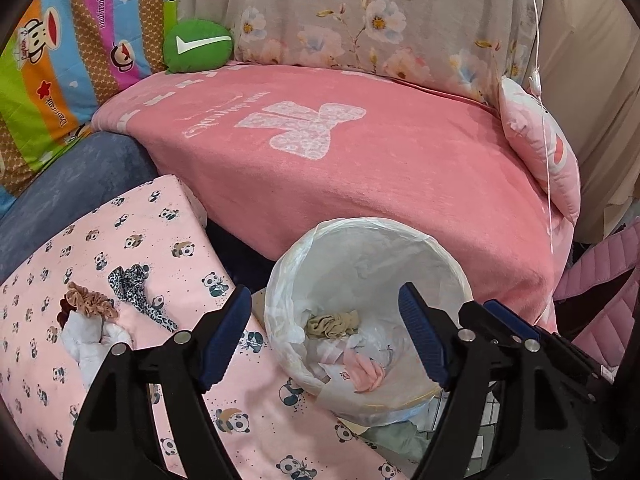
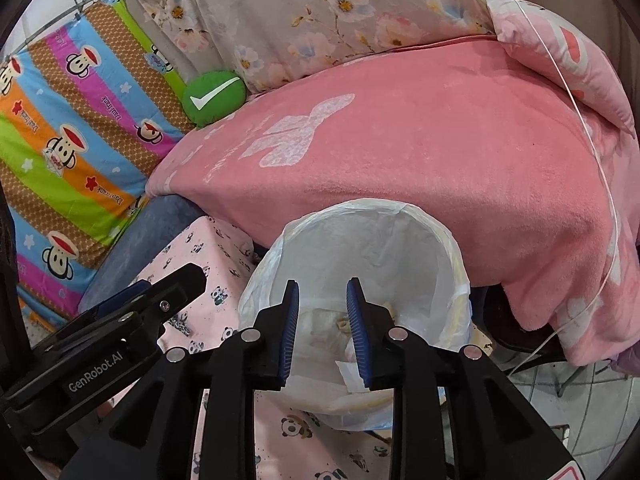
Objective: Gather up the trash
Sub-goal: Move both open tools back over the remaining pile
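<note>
The left claw (image 1: pixel 322 334) hangs released, its blue-padded jaws spread wide with nothing between them, above the near rim of a round trash bin (image 1: pixel 460 276) lined with a thin white plastic bag. Down in the bin lie a crumpled olive-tan cloth (image 1: pixel 332 324), a pink cloth (image 1: pixel 366 374) and some white wrapping bearing a small red mark. The right claw (image 2: pixel 322 334) hovers over the same bin (image 2: pixel 460 264), its jaws parted by a narrow gap and gripping nothing; through that gap the pale litter at the bottom shows.

The bin stands just beside the right edge of a pink panda-print pad (image 1: pixel 120 240), between it and a sofa seat draped in a pink blanket (image 1: pixel 360 168). Toward the pad's left side, well apart from the bin, lie a black-and-white leopard-print scrunchie (image 1: pixel 134 284), a tan scrunchie (image 1: pixel 90 300) touching a dark red one, and a crumpled white wad (image 1: pixel 90 344) against them. A green round cushion with a white tick (image 1: pixel 198 46) sits at the sofa's back left corner, next to a striped monkey-print sheet (image 1: pixel 60 80). A floral cover (image 1: pixel 380 20) backs the seat, and a pink pillow (image 1: pixel 540 148) leans at its right end.
</note>
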A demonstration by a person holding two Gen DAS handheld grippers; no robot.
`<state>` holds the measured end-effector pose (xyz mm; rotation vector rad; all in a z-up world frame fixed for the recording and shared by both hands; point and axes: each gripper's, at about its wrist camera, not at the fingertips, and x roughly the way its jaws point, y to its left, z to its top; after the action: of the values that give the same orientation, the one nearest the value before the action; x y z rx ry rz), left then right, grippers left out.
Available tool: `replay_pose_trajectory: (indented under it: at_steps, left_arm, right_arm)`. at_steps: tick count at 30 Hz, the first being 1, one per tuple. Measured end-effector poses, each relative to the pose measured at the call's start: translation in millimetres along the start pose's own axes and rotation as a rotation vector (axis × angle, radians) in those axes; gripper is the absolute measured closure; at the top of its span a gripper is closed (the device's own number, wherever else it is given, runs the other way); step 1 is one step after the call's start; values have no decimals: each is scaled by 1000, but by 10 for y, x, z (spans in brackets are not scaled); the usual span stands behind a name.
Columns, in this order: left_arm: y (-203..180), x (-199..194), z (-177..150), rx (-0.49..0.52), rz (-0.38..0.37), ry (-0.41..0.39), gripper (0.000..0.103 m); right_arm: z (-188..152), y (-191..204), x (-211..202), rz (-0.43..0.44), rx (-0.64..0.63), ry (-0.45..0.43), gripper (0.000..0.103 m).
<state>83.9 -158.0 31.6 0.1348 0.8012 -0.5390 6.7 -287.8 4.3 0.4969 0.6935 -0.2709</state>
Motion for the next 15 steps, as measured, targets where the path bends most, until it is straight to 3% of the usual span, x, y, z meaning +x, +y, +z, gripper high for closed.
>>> replay_pose_trajectory:
  at_steps: [15]
  left_arm:
    - [448,-231,-179,-80,68,-14,31]
  right_arm:
    - [-182,494,-88,-19,-148,17,69]
